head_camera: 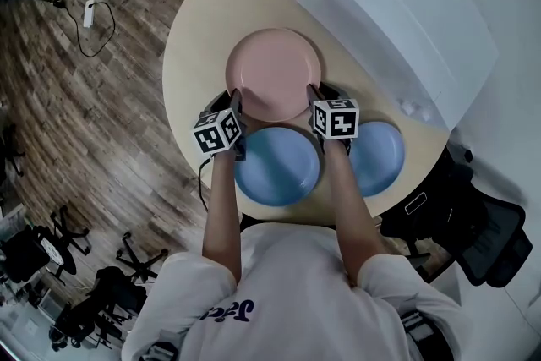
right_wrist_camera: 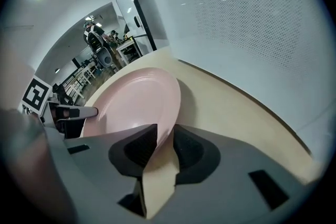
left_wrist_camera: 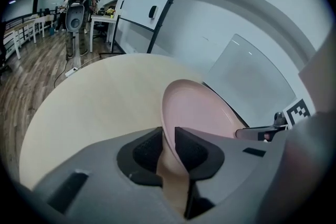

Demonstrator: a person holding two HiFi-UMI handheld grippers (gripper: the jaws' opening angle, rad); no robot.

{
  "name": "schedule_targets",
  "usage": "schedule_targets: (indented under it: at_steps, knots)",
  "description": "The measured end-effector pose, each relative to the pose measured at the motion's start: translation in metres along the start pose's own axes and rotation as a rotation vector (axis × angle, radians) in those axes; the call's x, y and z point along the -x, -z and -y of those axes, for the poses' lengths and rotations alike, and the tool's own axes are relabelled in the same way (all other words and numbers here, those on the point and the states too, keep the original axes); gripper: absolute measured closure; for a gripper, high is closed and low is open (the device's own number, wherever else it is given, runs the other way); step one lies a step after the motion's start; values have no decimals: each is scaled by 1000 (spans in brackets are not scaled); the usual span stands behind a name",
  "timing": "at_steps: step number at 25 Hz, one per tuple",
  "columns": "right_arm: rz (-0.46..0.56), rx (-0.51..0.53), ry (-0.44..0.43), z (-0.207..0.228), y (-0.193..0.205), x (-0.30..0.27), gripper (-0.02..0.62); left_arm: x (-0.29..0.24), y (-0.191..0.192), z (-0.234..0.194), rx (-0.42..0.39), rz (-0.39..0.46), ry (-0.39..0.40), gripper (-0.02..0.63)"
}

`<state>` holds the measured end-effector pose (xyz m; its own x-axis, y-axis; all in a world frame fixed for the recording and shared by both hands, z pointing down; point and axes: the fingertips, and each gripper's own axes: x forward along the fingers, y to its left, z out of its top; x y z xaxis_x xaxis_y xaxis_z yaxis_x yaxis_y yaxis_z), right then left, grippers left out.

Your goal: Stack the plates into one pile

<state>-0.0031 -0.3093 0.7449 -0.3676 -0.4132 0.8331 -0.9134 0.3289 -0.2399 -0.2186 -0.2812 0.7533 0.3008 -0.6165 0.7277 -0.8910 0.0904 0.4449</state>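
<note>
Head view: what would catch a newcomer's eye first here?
A pink plate sits in the middle of the pale round table, its rim clasped on opposite sides by the left gripper and the right gripper. Nearer the person lie a blue plate between the forearms and another blue plate to its right.

The person wears a white T-shirt (head_camera: pixel 287 287) with short sleeves and dark blue writing (head_camera: pixel 230 313) on it. The left tongs (left_wrist_camera: pixel 169 145) and right tongs (right_wrist_camera: pixel 164 148) are grey with black pads (left_wrist_camera: pixel 148 150). Each has a white cube (head_camera: pixel 218 132) with black square marks.
</note>
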Motion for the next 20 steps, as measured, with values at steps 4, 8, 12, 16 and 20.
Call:
schedule_targets:
  at_steps: [4,8,12,16,20]
  knots:
    - [0,-15,-2,-1,1,3,494,2,2,0,4,-1,-25,529]
    - [23,-27,-18,-6,-2,11,497,13,0,2,3,15,-26,529]
    - [36,-12,-21,-11,-2,24,497,28,-2,9,-3,38,-23,529]
    - [53,5,-25,-18,0,41,497,48,0,14,-7,56,-18,529]
    - [52,32,-29,-26,10,59,497,68,13,21,-23,57,-14,529]
